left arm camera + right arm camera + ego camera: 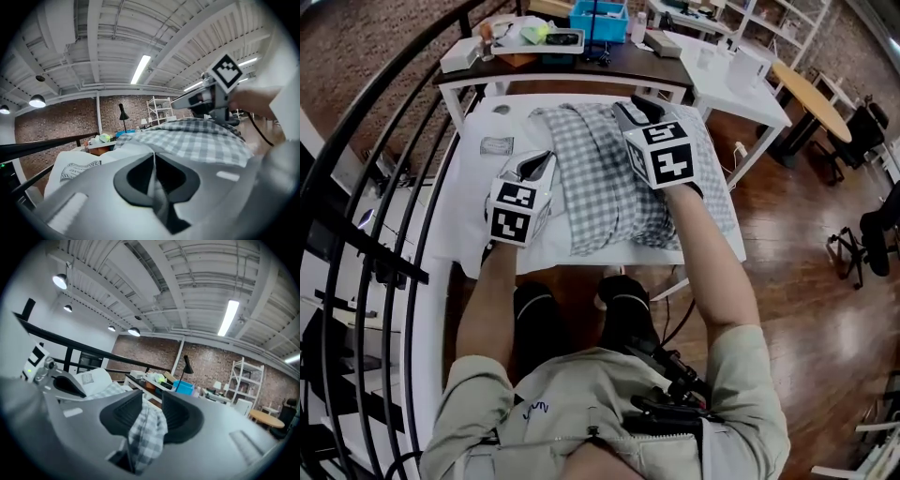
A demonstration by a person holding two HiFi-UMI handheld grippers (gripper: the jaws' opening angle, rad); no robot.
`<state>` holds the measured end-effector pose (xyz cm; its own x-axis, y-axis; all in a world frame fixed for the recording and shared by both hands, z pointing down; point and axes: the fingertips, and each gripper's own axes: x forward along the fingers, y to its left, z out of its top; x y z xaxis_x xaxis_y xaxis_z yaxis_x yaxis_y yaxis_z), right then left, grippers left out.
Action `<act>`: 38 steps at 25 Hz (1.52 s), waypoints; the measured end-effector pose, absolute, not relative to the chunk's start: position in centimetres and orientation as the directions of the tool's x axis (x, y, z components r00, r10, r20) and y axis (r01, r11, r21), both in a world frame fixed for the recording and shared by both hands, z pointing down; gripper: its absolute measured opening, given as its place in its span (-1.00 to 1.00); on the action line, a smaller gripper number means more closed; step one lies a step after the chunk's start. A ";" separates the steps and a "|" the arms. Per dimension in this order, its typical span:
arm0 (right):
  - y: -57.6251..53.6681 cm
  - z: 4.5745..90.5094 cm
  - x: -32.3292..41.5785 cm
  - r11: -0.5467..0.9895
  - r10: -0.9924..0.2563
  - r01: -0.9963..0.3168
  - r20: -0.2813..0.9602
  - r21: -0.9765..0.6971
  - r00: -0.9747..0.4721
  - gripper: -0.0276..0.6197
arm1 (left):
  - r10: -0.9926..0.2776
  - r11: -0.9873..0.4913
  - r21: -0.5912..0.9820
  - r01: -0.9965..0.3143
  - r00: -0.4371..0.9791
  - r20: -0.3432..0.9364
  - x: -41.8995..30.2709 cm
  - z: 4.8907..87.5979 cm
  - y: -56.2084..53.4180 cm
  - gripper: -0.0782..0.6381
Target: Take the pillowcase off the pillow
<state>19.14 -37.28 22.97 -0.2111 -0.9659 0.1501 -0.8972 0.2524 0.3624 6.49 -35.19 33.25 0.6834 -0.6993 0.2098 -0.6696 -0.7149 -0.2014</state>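
On the white table [724, 234], head view first: a grey-and-white checked cloth pillowcase [600, 178] lies rumpled down the middle of the table. A plain white pillow [483, 169] shows bare on the table's left part. The left gripper [542, 161] sits low over the table's left side, right at the edge of the checked cloth. The right gripper [630, 111] is up over the table's far middle, with cloth bunched under it. Past the table's far edge there's a blue plastic bin [600, 19] on a dark desk.

Left gripper view: the left gripper [153, 176] has its 2 jaws squeezed together, with just a thin pale strip in the seam. It looks like a pinch of the pillow [75, 171], which has a printed label. The pillowcase [201, 138] humps up beyond it.

Right gripper view: the right gripper [149, 416] has its jaws about halfway in, clamped on a fold of pillowcase [145, 432] that hangs down between the pads.
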 end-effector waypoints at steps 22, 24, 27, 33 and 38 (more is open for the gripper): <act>-40.9 24.0 33.6 -0.056 -0.914 -0.810 0.297 0.583 0.277 -0.88 | -0.700 -0.670 -0.281 -0.688 0.711 -0.071 0.9 26.9 -28.0 -0.75; -40.8 23.6 35.3 -0.089 -0.914 -0.796 0.268 0.599 0.304 -0.88 | -0.699 -0.677 -0.265 -0.687 0.712 -0.061 0.9 27.2 -28.5 -0.75; -40.2 24.6 39.5 -0.161 -0.886 -0.808 0.277 0.567 0.371 -0.89 | -0.695 -0.689 -0.256 -0.678 0.719 -0.032 1.3 28.0 -29.6 -0.75; -39.2 29.4 41.2 -0.146 -0.859 -0.857 0.366 0.495 0.358 -0.86 | -0.712 -0.682 -0.266 -0.681 0.702 0.030 3.4 30.5 -32.7 -0.73; -36.6 26.5 38.7 -0.112 -0.954 -0.943 0.231 0.313 0.190 -0.53 | -0.710 -0.672 -0.297 -0.678 0.704 -0.001 3.4 28.8 -32.8 -0.55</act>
